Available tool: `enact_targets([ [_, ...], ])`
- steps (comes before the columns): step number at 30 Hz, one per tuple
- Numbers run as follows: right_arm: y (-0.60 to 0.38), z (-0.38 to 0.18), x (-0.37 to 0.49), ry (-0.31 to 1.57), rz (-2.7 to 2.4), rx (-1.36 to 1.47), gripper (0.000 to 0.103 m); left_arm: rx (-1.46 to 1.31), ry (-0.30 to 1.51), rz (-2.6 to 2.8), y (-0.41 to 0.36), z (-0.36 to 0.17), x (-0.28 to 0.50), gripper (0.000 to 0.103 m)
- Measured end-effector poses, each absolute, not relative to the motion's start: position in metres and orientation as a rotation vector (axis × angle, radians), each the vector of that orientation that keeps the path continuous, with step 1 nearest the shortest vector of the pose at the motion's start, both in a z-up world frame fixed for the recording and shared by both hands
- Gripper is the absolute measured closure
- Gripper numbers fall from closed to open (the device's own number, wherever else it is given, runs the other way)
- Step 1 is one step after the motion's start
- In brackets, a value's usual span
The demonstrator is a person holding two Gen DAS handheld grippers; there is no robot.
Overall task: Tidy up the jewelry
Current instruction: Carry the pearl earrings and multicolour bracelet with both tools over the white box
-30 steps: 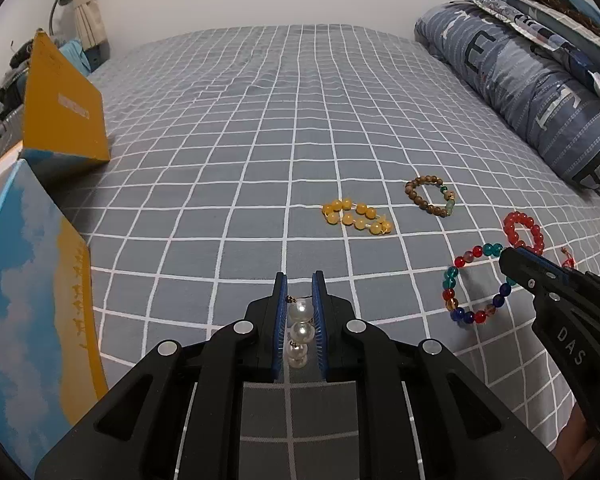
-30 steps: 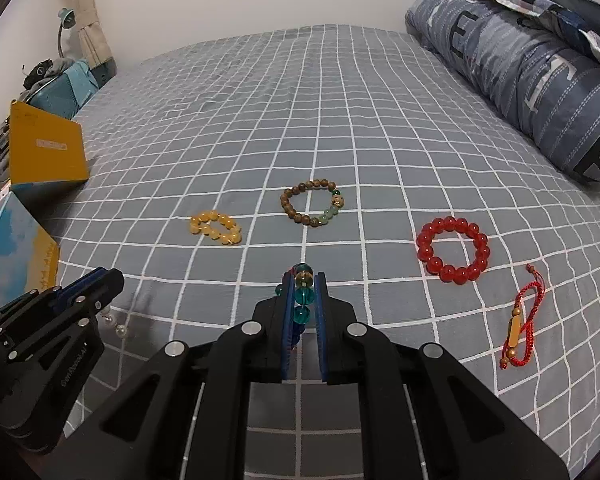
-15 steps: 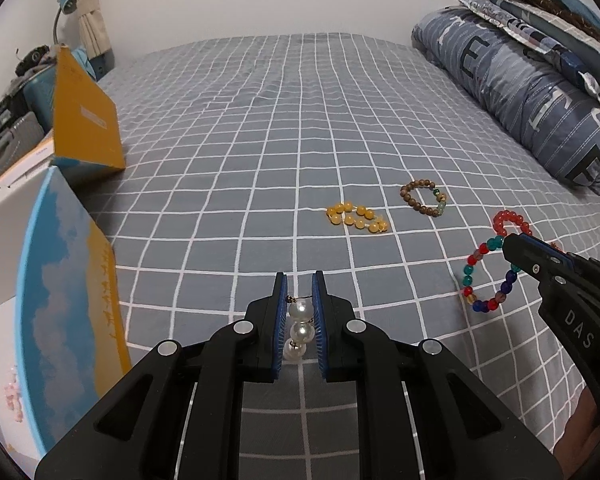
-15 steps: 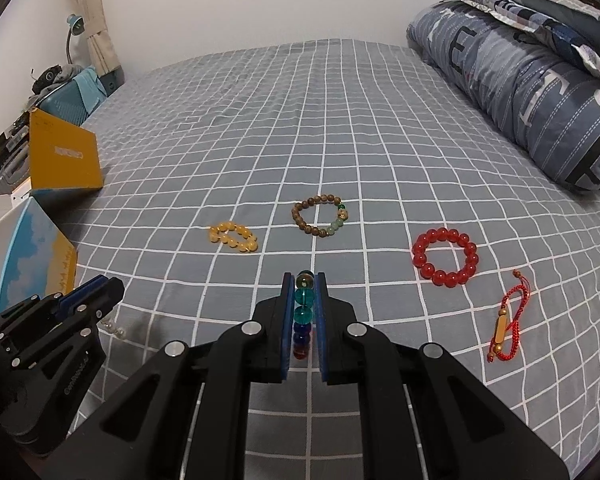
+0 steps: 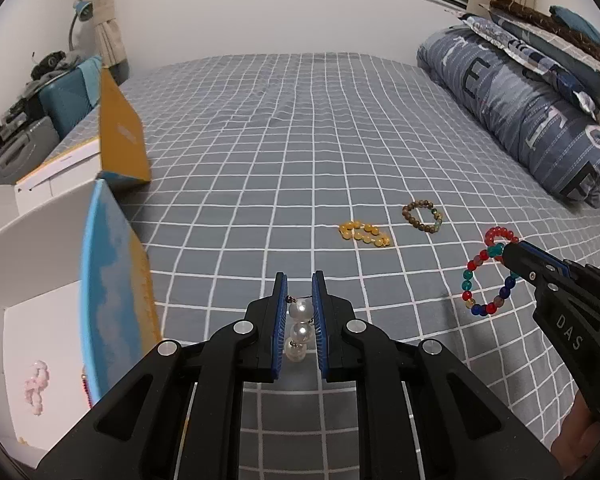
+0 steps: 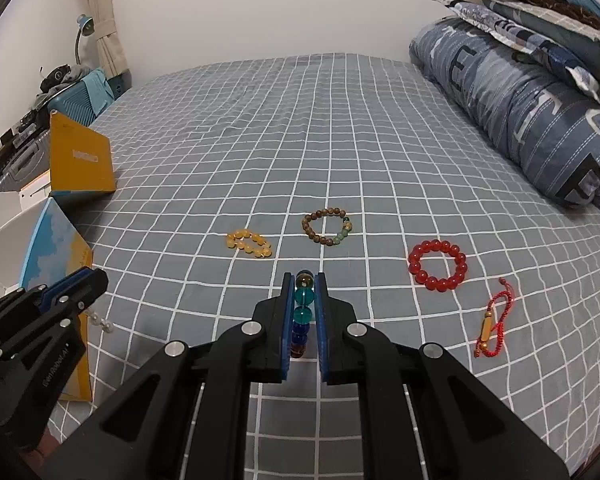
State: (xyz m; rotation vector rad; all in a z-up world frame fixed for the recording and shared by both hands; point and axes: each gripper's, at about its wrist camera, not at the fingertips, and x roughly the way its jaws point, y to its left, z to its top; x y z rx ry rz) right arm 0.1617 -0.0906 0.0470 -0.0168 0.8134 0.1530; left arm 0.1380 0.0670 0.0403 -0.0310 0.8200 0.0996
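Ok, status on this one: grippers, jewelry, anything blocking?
Left gripper shut on pearls. Right gripper shut on multicolour bracelet. Four pieces on bed. Nothing blocking.

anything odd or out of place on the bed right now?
Nothing damaged. Four pieces still lie loose on the bedspread: yellow bead bracelet, brown bead bracelet, red bead bracelet, red cord bracelet. The yellow one lies flattened rather than round.

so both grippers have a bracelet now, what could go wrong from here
The left gripper pinches only a few pearls of the pearl bracelet, so it might slip out. The colourful bracelet dangles from the right gripper and could swing or snag near the white box. The box's blue lid stands beside the opening and could be knocked.
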Motion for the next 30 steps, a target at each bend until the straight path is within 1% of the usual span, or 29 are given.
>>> enact_targets([
  [17, -0.063, 0.084, 0.130, 0.775, 0.174, -0.042, 0.094, -0.056, 0.753, 0.143, 0.097, 0.083, 0.096, 0.091],
  [30, -0.014, 0.114, 0.107, 0.730, 0.257, -0.051, 0.094, -0.078, 0.716, 0.192, 0.135, 0.110, 0.061, 0.091],
])
